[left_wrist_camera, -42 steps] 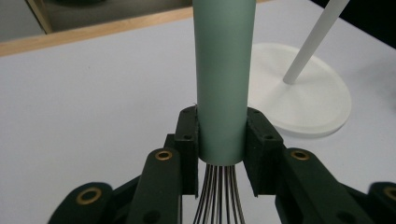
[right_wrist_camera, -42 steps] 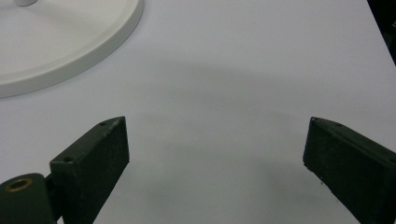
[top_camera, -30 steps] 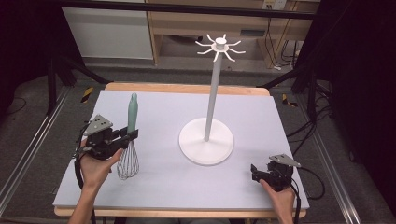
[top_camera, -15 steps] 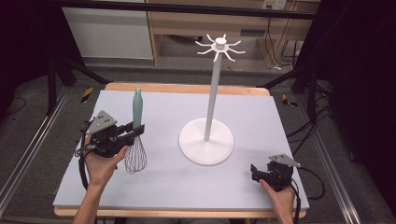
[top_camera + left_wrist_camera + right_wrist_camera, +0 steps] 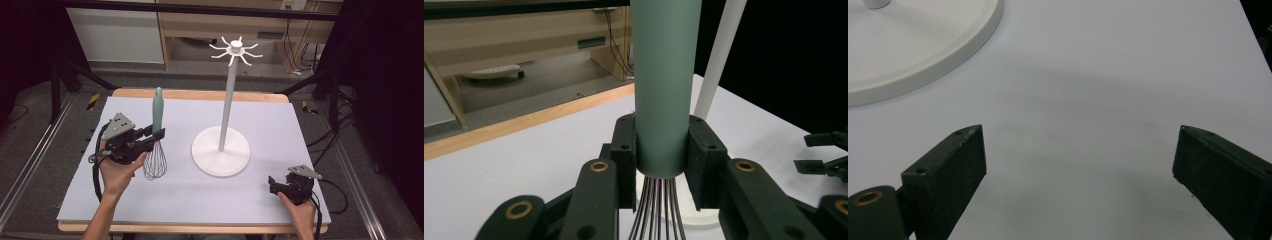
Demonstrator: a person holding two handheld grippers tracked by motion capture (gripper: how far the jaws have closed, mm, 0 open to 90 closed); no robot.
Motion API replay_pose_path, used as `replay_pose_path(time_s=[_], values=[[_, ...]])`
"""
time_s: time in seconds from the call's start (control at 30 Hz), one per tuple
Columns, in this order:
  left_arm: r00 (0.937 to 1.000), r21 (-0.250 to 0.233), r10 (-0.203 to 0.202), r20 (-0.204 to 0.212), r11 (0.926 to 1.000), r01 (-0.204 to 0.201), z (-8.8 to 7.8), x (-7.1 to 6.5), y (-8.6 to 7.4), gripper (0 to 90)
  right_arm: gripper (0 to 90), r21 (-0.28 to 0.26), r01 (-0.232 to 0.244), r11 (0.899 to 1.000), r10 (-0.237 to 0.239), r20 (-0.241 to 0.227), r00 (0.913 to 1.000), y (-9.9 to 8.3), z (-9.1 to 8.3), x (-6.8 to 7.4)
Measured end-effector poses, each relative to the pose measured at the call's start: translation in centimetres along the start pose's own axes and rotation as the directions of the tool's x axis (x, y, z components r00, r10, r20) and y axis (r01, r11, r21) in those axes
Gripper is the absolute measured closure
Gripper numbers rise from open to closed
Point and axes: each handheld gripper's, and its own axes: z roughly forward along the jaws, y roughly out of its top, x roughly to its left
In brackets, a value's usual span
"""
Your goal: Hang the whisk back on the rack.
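We are holding a whisk (image 5: 156,145) upright.
Our left gripper (image 5: 662,150) is clamping its green handle; our right gripper (image 5: 1078,170) is resting wide open. No writing is readable.

stand (image 5: 221,150) blocks table centre | bare mat (image 5: 200,195) along near edge

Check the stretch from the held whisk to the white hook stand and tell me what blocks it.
Nothing visible blocks it. The left gripper is clamped on the whisk, upright, wires down. Between it and the hook stand lies only bare table. The right gripper sits open at the near right corner, off that line.
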Motion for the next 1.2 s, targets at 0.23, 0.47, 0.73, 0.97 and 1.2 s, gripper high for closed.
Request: replay_pose_path(time_s=[0.23,0.47,0.73,0.97,1.2], values=[[0.9997,-0.010,0.022,0.013,0.9997,-0.022,0.3,-0.9,0.9,68.7,7.5,-0.001,0.002,1.000,-0.002,-0.002,1.0000,0.0,0.0,0.0],[0.9988,-0.021,0.045,0.021,0.9988,-0.045,0.6,-1.7,2.0,68.6,7.5,-0.003,0.002,1.000,-0.002,-0.002,1.0000,0.0,0.0,0.0],[0.9978,-0.031,0.058,0.033,0.9979,-0.057,1.2,-2.4,2.9,68.7,7.5,-0.002,0.002,1.000,-0.002,-0.002,1.0000,0.0,0.0,0.0],[0.9972,-0.040,0.062,0.041,0.9974,-0.060,1.8,-2.7,3.4,68.7,7.5,-0.002,0.003,1.000,-0.003,-0.001,1.0000,0.0,0.1,0.0],[0.9967,-0.054,0.064,0.050,0.9966,-0.061,2.5,-3.1,4.3,68.7,7.5,-0.002,0.000,1.000,0.000,-0.003,1.0000,0.0,0.0,0.0]])
